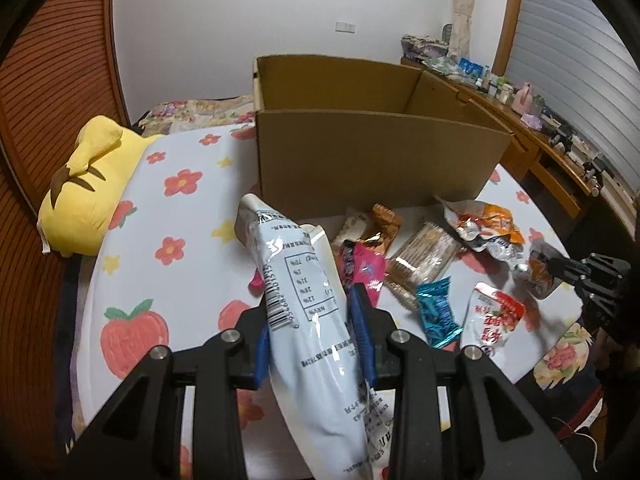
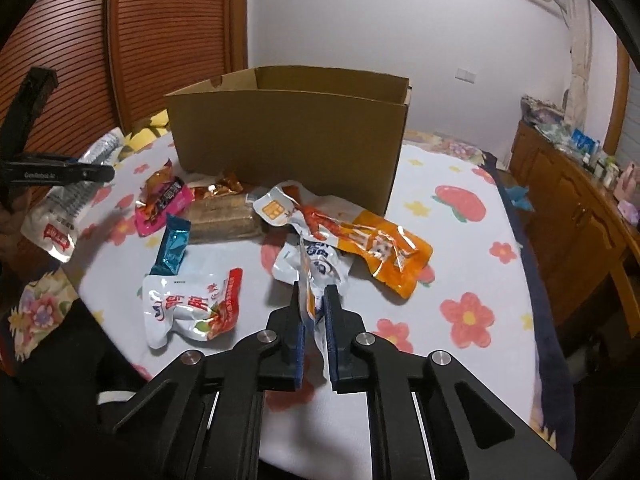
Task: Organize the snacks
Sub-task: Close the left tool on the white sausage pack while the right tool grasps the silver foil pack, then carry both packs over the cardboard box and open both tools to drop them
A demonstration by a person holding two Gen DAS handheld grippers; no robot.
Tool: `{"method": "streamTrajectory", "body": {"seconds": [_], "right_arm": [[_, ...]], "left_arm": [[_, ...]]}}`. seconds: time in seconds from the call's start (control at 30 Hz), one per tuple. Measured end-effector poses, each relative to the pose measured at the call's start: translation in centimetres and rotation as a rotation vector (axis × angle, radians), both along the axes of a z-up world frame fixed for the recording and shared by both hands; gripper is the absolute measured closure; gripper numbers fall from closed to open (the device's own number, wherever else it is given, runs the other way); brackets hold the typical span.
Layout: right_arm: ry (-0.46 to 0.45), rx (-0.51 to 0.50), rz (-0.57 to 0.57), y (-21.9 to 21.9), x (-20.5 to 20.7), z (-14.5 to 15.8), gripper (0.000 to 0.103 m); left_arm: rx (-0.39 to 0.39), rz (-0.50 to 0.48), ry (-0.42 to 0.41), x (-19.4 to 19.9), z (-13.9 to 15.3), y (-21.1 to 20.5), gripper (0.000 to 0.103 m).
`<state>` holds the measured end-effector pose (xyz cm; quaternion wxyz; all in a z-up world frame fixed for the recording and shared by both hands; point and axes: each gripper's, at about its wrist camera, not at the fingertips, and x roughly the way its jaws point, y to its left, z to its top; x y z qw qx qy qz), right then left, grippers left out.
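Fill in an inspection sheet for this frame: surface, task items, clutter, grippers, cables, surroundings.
Surface: bed cover with flower and strawberry print, snacks scattered on it.
Task items: open cardboard box at the back; loose packets in front of it, including a cracker pack, teal wrapper, pink packet and orange pouch.
Clutter: yellow plush pillow at the left edge of the bed.
Grippers: left gripper shut on a long white packet; right gripper shut on the edge of a white and orange packet.
Cables: nothing seen.
Surroundings: wooden slatted door, white wall, wooden cabinet crowded with small items.
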<state>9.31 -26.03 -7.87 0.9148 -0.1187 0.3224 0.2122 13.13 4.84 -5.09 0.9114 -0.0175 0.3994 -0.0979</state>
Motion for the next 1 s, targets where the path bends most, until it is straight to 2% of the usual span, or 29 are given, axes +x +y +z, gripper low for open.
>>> {"method": "streamTrajectory", "body": {"seconds": [0.2, 0.6, 0.77, 1.0], "right_arm": [[-0.014, 0.007, 0.004, -0.2, -0.3, 0.6, 0.097], [-0.103, 0.034, 0.036, 0.3, -0.9, 5.4, 0.097], [-0.140, 0.036, 0.053, 1.3, 0.2, 7.6, 0.097], [-0.172, 0.051, 0.078, 2.9, 4.3, 10.5, 0.097]], "left_arm": [[-0.020, -0.020, -0.034, -0.2, 1.7, -0.9, 0.070], [-0.025, -0.060, -0.119, 0.8, 6.4, -3.1, 0.070], [-0.020, -0.078, -0.139, 2.1, 7.9, -3.8, 0.070], [0.002, -0.093, -0.151, 6.0, 9.7, -4.6, 0.070]]}}
